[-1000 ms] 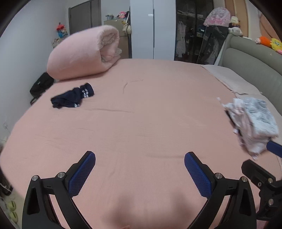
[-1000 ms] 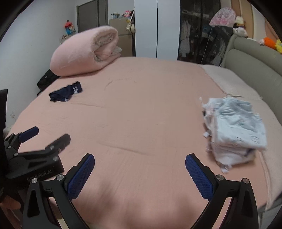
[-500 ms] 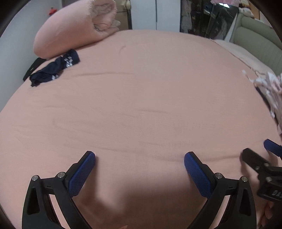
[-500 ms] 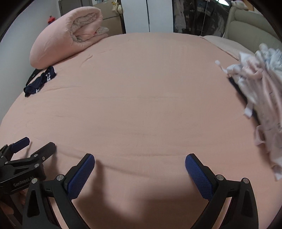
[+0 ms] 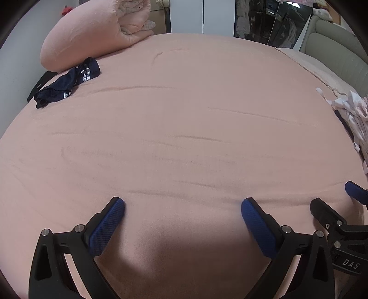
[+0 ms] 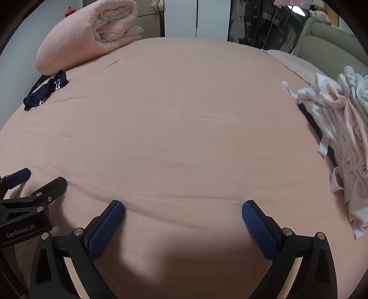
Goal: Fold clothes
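Note:
A crumpled dark navy garment (image 5: 66,85) with white print lies at the far left of the pink bed (image 5: 184,115), next to a rolled pink duvet (image 5: 92,34); it also shows in the right wrist view (image 6: 46,89). A stack of folded white and pale pink clothes (image 6: 340,128) sits at the right edge of the bed; its edge shows in the left wrist view (image 5: 352,115). My left gripper (image 5: 182,207) is open and empty, low over the sheet. My right gripper (image 6: 182,208) is open and empty beside it.
A grey-green padded headboard (image 5: 340,53) runs along the right. White wardrobe doors (image 5: 186,16) and a dark glass cabinet (image 5: 264,20) stand beyond the bed. A black bag (image 5: 41,82) lies on the floor at the left.
Both grippers have dropped lower and closer to the sheet and tilted down. The folded stack has slid toward the right edge of both views. Jaws stayed open.

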`<move>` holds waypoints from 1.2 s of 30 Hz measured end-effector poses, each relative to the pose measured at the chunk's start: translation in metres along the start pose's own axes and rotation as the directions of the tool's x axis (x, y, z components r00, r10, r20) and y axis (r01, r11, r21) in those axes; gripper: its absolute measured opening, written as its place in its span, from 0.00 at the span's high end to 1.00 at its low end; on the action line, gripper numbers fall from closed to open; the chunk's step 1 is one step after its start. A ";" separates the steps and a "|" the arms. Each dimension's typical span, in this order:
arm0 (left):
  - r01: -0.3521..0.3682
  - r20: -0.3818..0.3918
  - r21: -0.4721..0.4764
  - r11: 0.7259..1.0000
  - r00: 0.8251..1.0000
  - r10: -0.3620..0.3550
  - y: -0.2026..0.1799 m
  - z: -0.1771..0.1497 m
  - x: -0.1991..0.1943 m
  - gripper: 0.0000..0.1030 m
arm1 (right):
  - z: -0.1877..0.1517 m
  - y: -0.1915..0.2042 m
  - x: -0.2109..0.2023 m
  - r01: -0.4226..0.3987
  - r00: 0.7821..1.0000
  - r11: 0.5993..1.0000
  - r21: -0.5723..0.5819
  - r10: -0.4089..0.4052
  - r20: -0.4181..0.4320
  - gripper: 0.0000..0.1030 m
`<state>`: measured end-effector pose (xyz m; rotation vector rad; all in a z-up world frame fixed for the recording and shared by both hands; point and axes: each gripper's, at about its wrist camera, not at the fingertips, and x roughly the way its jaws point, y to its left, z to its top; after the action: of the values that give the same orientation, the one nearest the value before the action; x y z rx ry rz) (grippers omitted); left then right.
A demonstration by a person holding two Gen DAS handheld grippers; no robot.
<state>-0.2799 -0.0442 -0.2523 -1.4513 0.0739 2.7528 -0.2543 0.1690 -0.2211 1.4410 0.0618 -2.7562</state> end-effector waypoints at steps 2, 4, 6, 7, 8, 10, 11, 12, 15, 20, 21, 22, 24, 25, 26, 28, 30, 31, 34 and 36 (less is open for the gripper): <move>0.002 0.000 0.000 1.000 1.000 -0.002 0.001 -0.002 -0.002 0.00 | 0.000 -0.002 -0.001 -0.010 1.000 1.000 0.008 0.010 0.000 0.00; 0.001 0.001 0.001 1.000 1.000 -0.001 0.003 -0.003 -0.002 0.00 | 0.000 -0.001 0.000 -0.007 1.000 1.000 0.005 0.007 -0.001 0.00; 0.003 0.003 -0.001 1.000 1.000 -0.003 0.005 -0.003 -0.002 0.00 | 0.001 -0.001 0.000 -0.006 1.000 1.000 0.005 0.006 -0.001 0.00; 0.004 0.004 -0.002 1.000 1.000 -0.004 0.005 -0.003 -0.003 0.00 | 0.000 -0.002 0.000 -0.008 1.000 1.000 0.007 0.008 -0.001 0.00; 0.005 0.005 -0.002 1.000 1.000 -0.005 0.005 -0.002 -0.004 0.00 | 0.001 -0.002 0.000 -0.007 1.000 1.000 0.006 0.007 -0.001 0.00; 0.006 0.007 -0.002 1.000 1.000 -0.006 0.006 -0.001 -0.005 0.00 | 0.002 -0.003 0.001 -0.006 1.000 1.000 0.006 0.006 -0.001 0.00; 0.008 0.008 -0.003 1.000 1.000 -0.008 0.006 -0.001 -0.005 0.00 | 0.002 -0.004 0.002 -0.007 1.000 1.000 0.007 0.007 -0.001 0.00; 0.008 0.009 -0.003 1.000 1.000 -0.008 0.006 -0.002 -0.006 0.00 | 0.002 -0.004 0.002 -0.007 1.000 1.000 0.008 0.007 0.000 0.00; 0.009 0.010 -0.004 1.000 1.000 -0.009 0.006 -0.001 -0.007 0.00 | 0.003 -0.006 0.004 -0.006 1.000 1.000 0.006 0.006 -0.001 0.00; 0.015 0.009 -0.004 1.000 1.000 -0.015 0.009 0.001 -0.006 0.00 | 0.003 -0.007 0.005 -0.006 1.000 1.000 0.006 0.006 -0.001 0.00; 0.016 0.008 -0.005 1.000 1.000 -0.016 0.009 0.002 -0.005 0.00 | 0.003 -0.007 0.005 -0.006 1.000 1.000 0.005 0.006 -0.001 0.00; 0.016 0.008 -0.005 1.000 1.000 -0.016 0.009 0.002 -0.005 0.00 | 0.003 -0.006 0.004 -0.004 1.000 1.000 0.008 0.004 -0.001 0.00; 0.014 0.008 -0.004 1.000 1.000 -0.014 0.009 0.002 -0.006 0.00 | 0.002 -0.005 0.003 -0.003 1.000 1.000 0.009 0.003 0.000 0.00; 0.014 0.009 -0.004 1.000 1.000 -0.014 0.009 0.002 -0.006 0.00 | 0.001 -0.004 0.002 -0.004 1.000 1.000 0.008 0.004 0.000 0.00; 0.014 0.010 -0.004 1.000 1.000 -0.014 0.009 0.002 -0.006 0.00 | 0.000 -0.004 0.001 -0.004 1.000 1.000 0.007 0.004 0.000 0.00; 0.014 0.011 -0.005 1.000 1.000 -0.014 0.009 0.002 -0.006 0.00 | 0.001 -0.005 0.002 -0.006 1.000 1.000 0.005 0.006 -0.001 0.00; 0.012 0.007 -0.005 1.000 1.000 -0.012 0.008 0.002 -0.006 0.00 | 0.001 -0.006 0.002 -0.006 1.000 1.000 0.004 0.006 -0.001 0.00; 0.011 0.001 -0.006 1.000 1.000 -0.011 0.008 0.002 -0.006 0.00 | 0.001 -0.006 0.002 -0.006 1.000 1.000 0.004 0.006 -0.002 0.00; 0.008 0.001 -0.005 1.000 1.000 -0.008 0.008 0.002 -0.006 0.00 | 0.001 -0.006 0.002 -0.007 1.000 1.000 0.005 0.007 -0.002 0.00; 0.011 0.001 -0.006 1.000 1.000 -0.011 0.009 0.002 -0.005 0.00 | 0.002 -0.007 0.003 -0.007 1.000 1.000 0.005 0.007 -0.003 0.00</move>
<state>-0.2797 -0.0535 -0.2469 -1.4471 0.0572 2.7483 -0.2578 0.1762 -0.2223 1.4437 0.0503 -2.7508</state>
